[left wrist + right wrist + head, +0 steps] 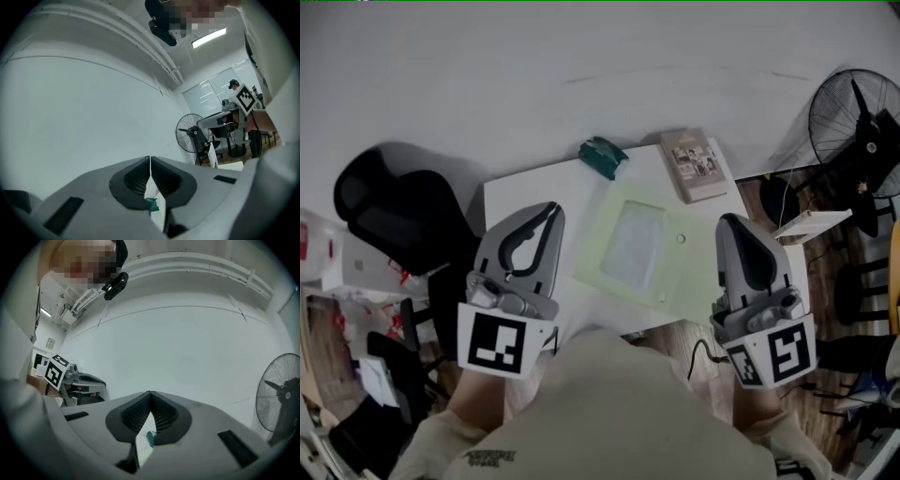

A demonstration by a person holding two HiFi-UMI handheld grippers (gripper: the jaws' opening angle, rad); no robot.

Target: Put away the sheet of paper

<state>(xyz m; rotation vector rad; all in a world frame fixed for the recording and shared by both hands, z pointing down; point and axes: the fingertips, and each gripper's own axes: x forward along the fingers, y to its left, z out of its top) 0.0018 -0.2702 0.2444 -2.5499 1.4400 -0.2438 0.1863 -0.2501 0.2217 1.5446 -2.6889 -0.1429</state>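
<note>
A pale green plastic sleeve lies flat on the white table, with a whitish sheet of paper inside it. My left gripper is held up over the table's left part, left of the sleeve. Its jaws meet at the tips with nothing between them. My right gripper is held up at the sleeve's right edge. Its jaws are likewise shut and empty. Both grippers point level toward the white wall, well above the tabletop.
A dark green object lies at the table's far edge, with a book to its right. A black office chair stands left of the table. A standing fan and a white box are on the right.
</note>
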